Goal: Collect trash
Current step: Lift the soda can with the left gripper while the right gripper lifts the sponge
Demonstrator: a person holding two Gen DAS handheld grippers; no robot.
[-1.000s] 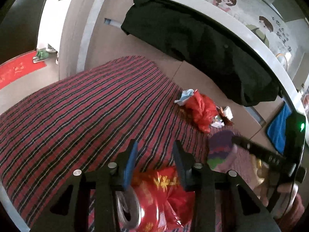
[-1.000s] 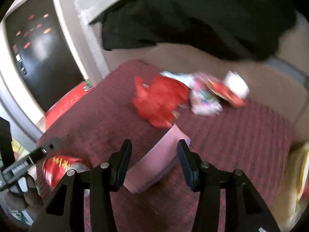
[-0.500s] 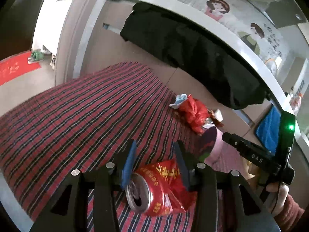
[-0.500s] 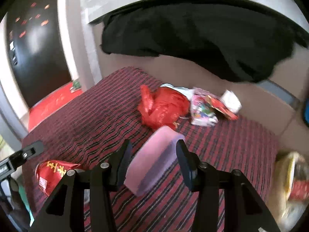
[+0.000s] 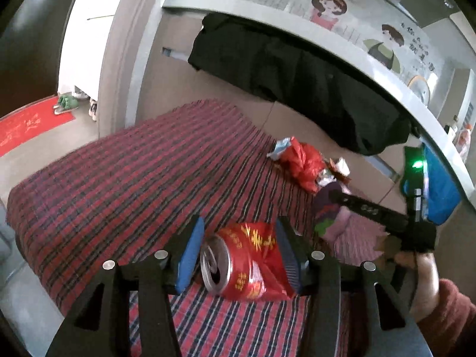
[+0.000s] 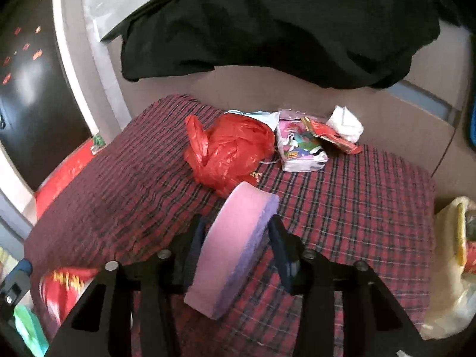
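Observation:
My left gripper (image 5: 239,238) is shut on a crushed red drink can (image 5: 244,263) and holds it above the red plaid cloth (image 5: 134,184). The can also shows blurred at the lower left of the right wrist view (image 6: 64,290). My right gripper (image 6: 236,232) is shut on a pink and purple box (image 6: 235,247); it also shows in the left wrist view (image 5: 333,211). Further back on the cloth lie a crumpled red plastic bag (image 6: 229,151), a colourful tissue pack (image 6: 300,147), a red wrapper (image 6: 333,136) and a white wad (image 6: 345,123).
A black garment (image 6: 282,26) hangs over the rail behind the table. A pale plastic bag (image 6: 455,267) holding items hangs at the right edge. A blue cloth (image 5: 440,190) hangs at the far right. A red doormat (image 5: 26,125) and shoes lie on the floor at left.
Both grippers have risen and drawn back with their loads. The can sits further forward between the left fingers. The trash pile looks farther away.

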